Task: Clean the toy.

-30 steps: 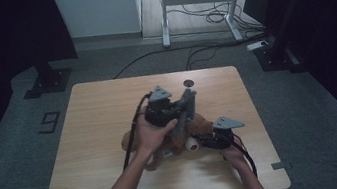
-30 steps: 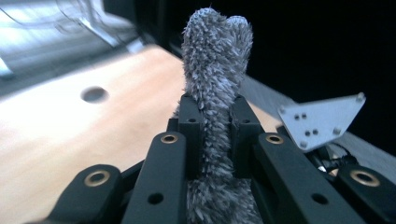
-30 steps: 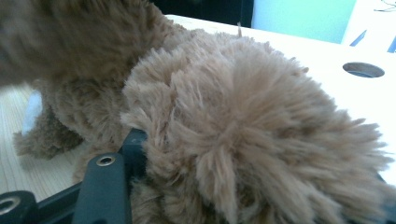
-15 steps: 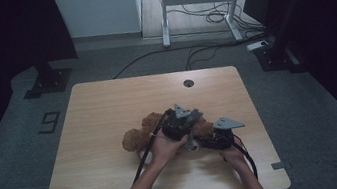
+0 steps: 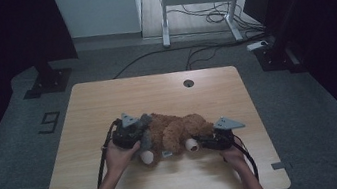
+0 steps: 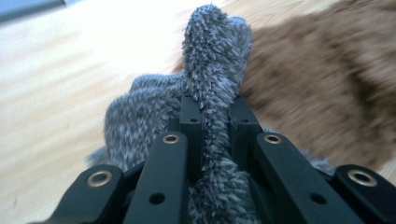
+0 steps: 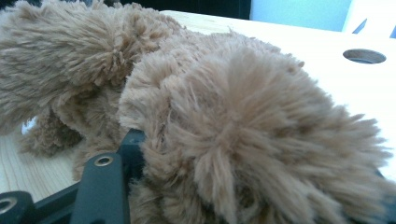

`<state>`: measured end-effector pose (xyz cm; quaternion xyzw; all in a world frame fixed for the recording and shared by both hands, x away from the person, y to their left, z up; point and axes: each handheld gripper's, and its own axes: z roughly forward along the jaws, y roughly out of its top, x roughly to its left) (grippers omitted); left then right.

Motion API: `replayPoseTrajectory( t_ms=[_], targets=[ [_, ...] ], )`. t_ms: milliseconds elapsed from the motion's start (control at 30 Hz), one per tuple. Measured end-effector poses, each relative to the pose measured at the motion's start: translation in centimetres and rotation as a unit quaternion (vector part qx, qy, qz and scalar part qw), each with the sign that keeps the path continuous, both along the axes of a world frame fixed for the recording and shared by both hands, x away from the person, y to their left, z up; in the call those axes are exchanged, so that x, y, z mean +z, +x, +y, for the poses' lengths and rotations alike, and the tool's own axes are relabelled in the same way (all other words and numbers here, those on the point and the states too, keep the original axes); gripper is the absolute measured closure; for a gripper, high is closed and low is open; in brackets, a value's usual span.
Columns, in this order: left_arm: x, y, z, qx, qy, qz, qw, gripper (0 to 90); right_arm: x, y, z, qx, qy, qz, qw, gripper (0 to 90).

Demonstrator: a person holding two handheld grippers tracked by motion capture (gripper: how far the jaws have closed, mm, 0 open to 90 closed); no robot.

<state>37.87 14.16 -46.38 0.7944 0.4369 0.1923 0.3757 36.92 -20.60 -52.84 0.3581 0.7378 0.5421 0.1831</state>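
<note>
Item: 1 brown plush toy [image 5: 177,131], lying centre of frame on counter [image 5: 155,89] | left gripper [image 6: 212,114]: jaws clenched on grey fabric [image 6: 212,56] | right gripper [image 5: 214,141]: jaws grasping toy's plush | Risk: thin fabric slips free if tugged.

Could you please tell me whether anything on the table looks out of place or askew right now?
Nothing looks damaged or spilled. The brown plush toy lies on its side across the table rather than sitting up, held at both ends: the left hand-held gripper pinches a twisted fold of grey fuzzy cloth, the right hand-held gripper grips brown fur.
</note>
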Motion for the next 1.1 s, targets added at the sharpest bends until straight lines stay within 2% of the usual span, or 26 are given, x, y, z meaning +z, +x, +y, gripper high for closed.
replayPoseTrajectory(
  t_ms=[67, 167, 200, 267, 333, 367, 400, 467, 567, 633, 667, 733, 800, 833, 867, 933, 967, 1000, 1033, 1067, 1100],
  targets=[
    [0.3, -0.1, 0.2, 0.002, -0.015, -0.001, 0.9999, 79.4, 0.0, 0.0, 0.0, -0.001, 0.002, 0.0, 1.0, 39.4],
    [2.2, -0.5, -1.3, -0.015, -0.022, -0.031, 0.9992, 79.4, -0.1, 0.1, 0.0, -0.005, 0.007, 0.002, 1.0, 39.4],
    [3.2, -0.6, -2.3, -0.028, -0.028, -0.045, 0.9982, 79.3, -0.1, 0.1, -0.1, -0.006, 0.008, 0.004, 0.9999, 39.4],
    [4.9, -0.6, -4.5, -0.048, -0.032, -0.06, 0.9965, 79.3, -0.1, 0.1, 0.0, -0.007, 0.007, 0.004, 0.9999, 39.5],
    [6.1, -0.4, -6.8, -0.069, -0.032, -0.066, 0.9949, 79.3, -0.1, 0.1, 0.0, -0.008, 0.007, 0.004, 0.9999, 39.5],
    [6.7, -0.3, -8.7, -0.085, -0.032, -0.065, 0.9938, 79.3, -0.1, 0.0, 0.0, -0.008, 0.007, 0.005, 0.9999, 39.5],
    [6.9, -0.2, -9.8, -0.095, -0.031, -0.062, 0.993, 79.4, -0.1, 0.0, 0.0, -0.007, 0.006, 0.004, 1.0, 39.4],
    [6.8, 0.1, -13.2, -0.125, -0.023, -0.049, 0.9907, 79.3, 0.0, -0.1, 0.0, -0.007, 0.004, 0.003, 1.0, 39.4],
    [5.5, 0.4, -16.7, -0.152, -0.012, -0.025, 0.988, 79.3, -0.1, -0.1, -0.1, -0.005, 0.004, 0.001, 1.0, 39.4],
    [4.4, 0.7, -18.0, -0.162, -0.014, -0.005, 0.9868, 79.3, -0.2, -0.1, -0.1, -0.005, 0.006, 0.0, 1.0, 39.4],
    [3.5, 0.9, -18.5, -0.166, -0.013, 0.012, 0.9859, 79.3, -0.2, -0.1, -0.1, -0.006, 0.007, 0.001, 1.0, 39.4],
    [1.9, 1.1, -18.9, -0.166, -0.002, 0.028, 0.9857, 79.1, -0.2, -0.1, -0.1, -0.006, 0.007, 0.0, 1.0, 39.4],
    [1.4, 1.1, -18.4, -0.161, -0.023, 0.032, 0.9861, 79.2, -0.3, -0.1, -0.1, -0.008, 0.001, 0.001, 1.0, 39.3],
    [1.5, 1.2, -18.0, -0.157, -0.027, 0.033, 0.9867, 79.2, -0.4, -0.1, -0.1, -0.007, 0.002, 0.001, 1.0, 39.3],
    [1.6, 1.1, -17.5, -0.149, -0.02, 0.027, 0.9883, 79.3, -0.4, -0.2, -0.1, -0.007, 0.0, 0.0, 1.0, 39.3],
    [1.7, 1.1, -16.4, -0.127, 0.009, 0.008, 0.9918, 79.2, -0.3, -0.2, -0.1, -0.007, 0.0, -0.001, 1.0, 39.3],
    [1.7, 1.2, -15.6, -0.115, 0.025, 0.002, 0.9931, 79.2, -0.3, -0.1, -0.1, -0.007, 0.002, 0.0, 1.0, 39.3],
    [1.6, 1.4, -14.7, -0.105, 0.03, 0.003, 0.994, 79.1, -0.4, -0.1, -0.1, -0.007, 0.004, 0.0, 1.0, 39.3],
    [1.5, 1.6, -13.6, -0.103, 0.008, 0.014, 0.9945, 79.0, -0.4, -0.1, -0.1, -0.006, 0.004, -0.002, 1.0, 39.3],
    [1.5, 1.6, -12.9, -0.099, -0.006, 0.017, 0.9949, 79.1, -0.4, -0.2, -0.1, -0.002, 0.001, -0.004, 1.0, 39.2],
    [1.6, 1.6, -12.5, -0.096, -0.005, 0.014, 0.9953, 79.0, -0.3, -0.2, 0.0, -0.001, -0.001, -0.006, 1.0, 39.3]
  ],
)
